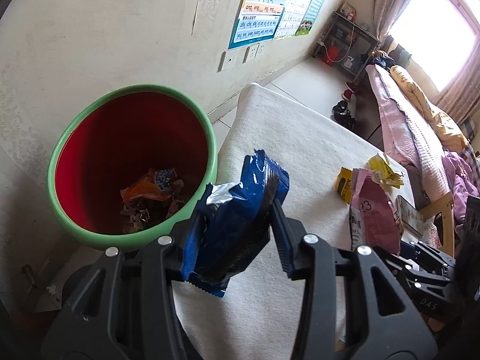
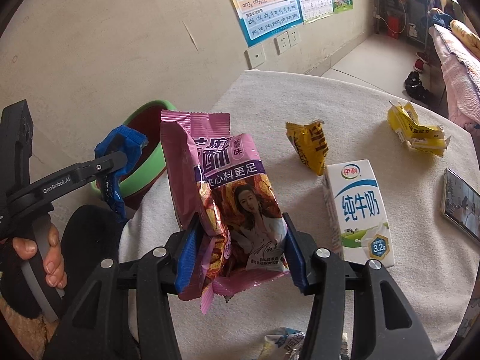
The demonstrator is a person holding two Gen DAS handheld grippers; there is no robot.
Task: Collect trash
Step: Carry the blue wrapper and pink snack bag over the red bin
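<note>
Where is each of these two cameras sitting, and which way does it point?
Left wrist view: on the left hand-held gripper, looking down its fingers at the blue wrapper it grips and the bin; no hand shows.
Right wrist view: on the right hand-held gripper, facing the pink wrapper it grips and the milk carton; the person's left hand shows.
Shared: bin, both wrappers, table.

Pale patterned wall [image 1: 120,30] with charts [image 1: 261,12], bright curtained window [image 1: 435,27], cluttered bed [image 1: 420,126].
</note>
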